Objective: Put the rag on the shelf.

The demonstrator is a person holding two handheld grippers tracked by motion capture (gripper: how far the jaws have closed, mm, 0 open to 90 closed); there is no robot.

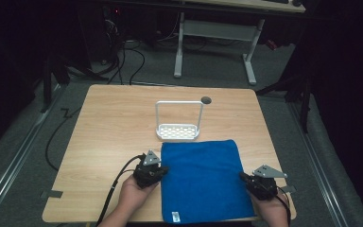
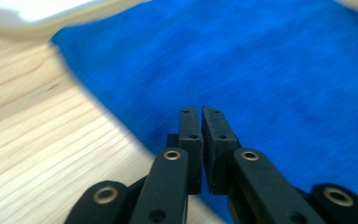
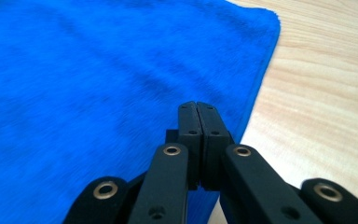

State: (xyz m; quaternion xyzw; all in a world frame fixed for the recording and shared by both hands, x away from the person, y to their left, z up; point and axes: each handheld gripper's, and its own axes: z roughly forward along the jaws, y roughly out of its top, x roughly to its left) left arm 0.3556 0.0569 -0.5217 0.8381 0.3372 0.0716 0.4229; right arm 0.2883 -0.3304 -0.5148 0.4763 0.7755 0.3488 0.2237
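Two handheld grippers, both black. Left gripper [image 1: 162, 169] carries a grey three-cornered plate [image 1: 151, 158] on top with small dark holes; right gripper [image 1: 244, 177] has the same kind of plate [image 1: 266, 171]. A black cable [image 1: 115, 187] trails from the left unit in a long curve; a shorter black cable [image 1: 286, 202] loops off the right one. Bare forearms and hands, no sleeves in sight. In the left gripper view: two flat black rectangular pads [image 2: 191, 135], each on a black link arm with brass-coloured rivets and small dark screw holes. The right gripper view has identical pads [image 3: 189, 130], links and rivets
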